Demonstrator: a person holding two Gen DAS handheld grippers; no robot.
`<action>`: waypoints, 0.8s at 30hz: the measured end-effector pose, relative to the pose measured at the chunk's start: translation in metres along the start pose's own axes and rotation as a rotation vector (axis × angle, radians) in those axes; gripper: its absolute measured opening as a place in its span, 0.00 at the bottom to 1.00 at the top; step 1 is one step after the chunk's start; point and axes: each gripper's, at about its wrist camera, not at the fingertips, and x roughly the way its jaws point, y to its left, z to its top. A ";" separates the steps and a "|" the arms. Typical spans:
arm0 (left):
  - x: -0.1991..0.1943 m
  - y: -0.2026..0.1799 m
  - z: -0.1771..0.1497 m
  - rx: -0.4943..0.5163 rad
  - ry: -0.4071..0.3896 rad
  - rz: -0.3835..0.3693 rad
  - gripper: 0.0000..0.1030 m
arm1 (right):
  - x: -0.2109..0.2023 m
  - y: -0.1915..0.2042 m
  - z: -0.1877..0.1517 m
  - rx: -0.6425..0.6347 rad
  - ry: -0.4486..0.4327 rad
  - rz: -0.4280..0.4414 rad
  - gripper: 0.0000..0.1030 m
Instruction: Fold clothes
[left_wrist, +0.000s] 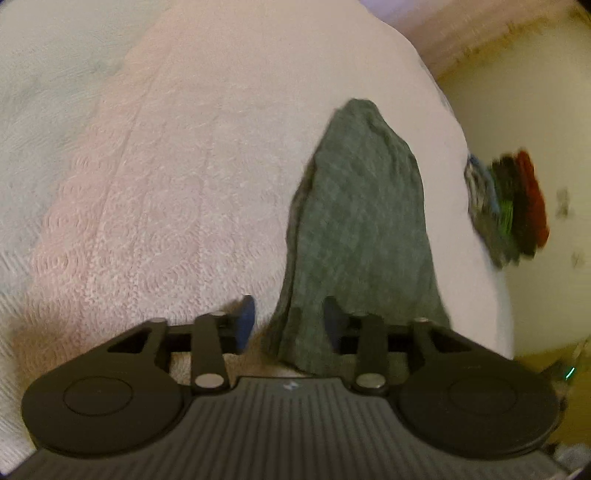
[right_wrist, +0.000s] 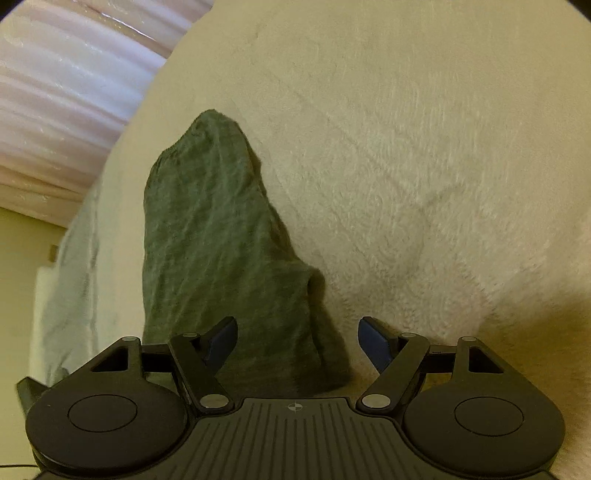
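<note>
Where it lay on the pale bedspread (left_wrist: 166, 166), the green garment (left_wrist: 362, 229) was folded narrow; left gripper (left_wrist: 290, 321) and right gripper (right_wrist: 297, 341) hovered. Both jaws stood wide, holding nothing.

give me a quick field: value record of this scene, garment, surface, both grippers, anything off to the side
garment: grey-green cloth, narrow, lying flat on the bed
surface: pale textured bedspread
left hand-held gripper: open, the cloth's near end between its fingers, not clamped
right hand-held gripper: open, near end of the cloth between its fingers
side: blurred multicoloured item on the floor beyond the bed edge
fold: cannot tell how far along
</note>
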 end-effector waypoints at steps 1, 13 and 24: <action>0.007 0.000 -0.001 0.004 0.017 -0.003 0.36 | 0.005 -0.003 0.000 0.002 0.003 0.011 0.73; 0.022 0.004 -0.018 -0.079 0.007 -0.088 0.02 | 0.013 -0.003 0.018 -0.035 0.073 0.134 0.04; 0.002 -0.069 -0.126 -0.143 -0.102 -0.136 0.02 | -0.080 -0.044 0.078 -0.264 0.118 0.116 0.04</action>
